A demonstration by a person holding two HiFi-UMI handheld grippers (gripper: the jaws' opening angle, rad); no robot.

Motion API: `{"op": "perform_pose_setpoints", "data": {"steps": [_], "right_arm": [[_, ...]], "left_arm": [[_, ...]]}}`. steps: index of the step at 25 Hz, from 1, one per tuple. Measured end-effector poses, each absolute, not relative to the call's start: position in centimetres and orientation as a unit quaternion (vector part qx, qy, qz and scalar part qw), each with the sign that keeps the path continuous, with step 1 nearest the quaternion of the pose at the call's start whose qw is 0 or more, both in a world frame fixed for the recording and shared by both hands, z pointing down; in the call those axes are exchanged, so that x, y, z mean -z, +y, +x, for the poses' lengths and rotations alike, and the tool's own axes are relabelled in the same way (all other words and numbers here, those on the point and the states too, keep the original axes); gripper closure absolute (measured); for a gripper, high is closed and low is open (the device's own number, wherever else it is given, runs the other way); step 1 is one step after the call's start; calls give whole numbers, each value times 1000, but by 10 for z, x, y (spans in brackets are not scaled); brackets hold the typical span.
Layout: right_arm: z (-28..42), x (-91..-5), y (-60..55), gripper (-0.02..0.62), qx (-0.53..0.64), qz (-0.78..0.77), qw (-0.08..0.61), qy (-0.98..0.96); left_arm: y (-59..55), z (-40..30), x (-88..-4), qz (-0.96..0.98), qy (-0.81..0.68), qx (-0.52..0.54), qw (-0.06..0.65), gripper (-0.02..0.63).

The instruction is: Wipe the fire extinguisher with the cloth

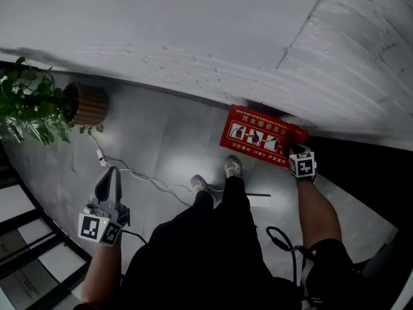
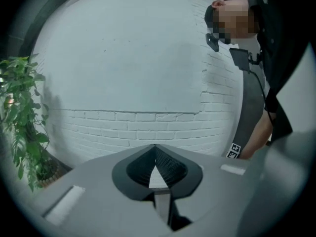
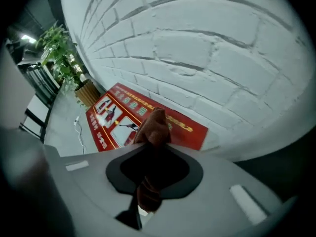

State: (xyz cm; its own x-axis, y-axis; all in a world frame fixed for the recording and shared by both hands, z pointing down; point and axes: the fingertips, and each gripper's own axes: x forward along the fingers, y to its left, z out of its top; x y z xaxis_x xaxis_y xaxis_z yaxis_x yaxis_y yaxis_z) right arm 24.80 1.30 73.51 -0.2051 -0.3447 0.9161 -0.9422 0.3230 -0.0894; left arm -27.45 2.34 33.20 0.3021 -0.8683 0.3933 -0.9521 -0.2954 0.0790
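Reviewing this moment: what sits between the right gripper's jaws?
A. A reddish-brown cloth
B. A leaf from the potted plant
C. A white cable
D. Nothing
A. The right gripper view shows the right gripper with its jaws closed on a bunched reddish-brown cloth, which sticks out past the jaw tips toward the red panel at the foot of the wall.

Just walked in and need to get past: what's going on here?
A person stands by a white brick wall with a gripper in each hand. The right gripper is clamped on a brownish cloth, held near the red box at the wall's foot. The left gripper is shut and empty, off to the side.
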Motion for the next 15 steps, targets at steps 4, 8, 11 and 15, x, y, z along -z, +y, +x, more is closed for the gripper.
{"op": "perform_pose_setpoints", "data": {"steps": [4,8,11,15], "right_arm": [[145,-737,-13,545,-322,384,430,-751],[27,-740,-32,545,-261,278,447,-809],[-31,-748,-38,545,-242,231,466,-819],[-48,-768,-33,545,-259,212,503,-797]], "left_arm": [[44,-301,-329,771,-603,-138,151,606],[74,-335,-317,740,-643,-142,137,606],[104,-363,-307,710,-677,-144,128,606],[141,-388,-305,668,-710,-177,136,606]]}}
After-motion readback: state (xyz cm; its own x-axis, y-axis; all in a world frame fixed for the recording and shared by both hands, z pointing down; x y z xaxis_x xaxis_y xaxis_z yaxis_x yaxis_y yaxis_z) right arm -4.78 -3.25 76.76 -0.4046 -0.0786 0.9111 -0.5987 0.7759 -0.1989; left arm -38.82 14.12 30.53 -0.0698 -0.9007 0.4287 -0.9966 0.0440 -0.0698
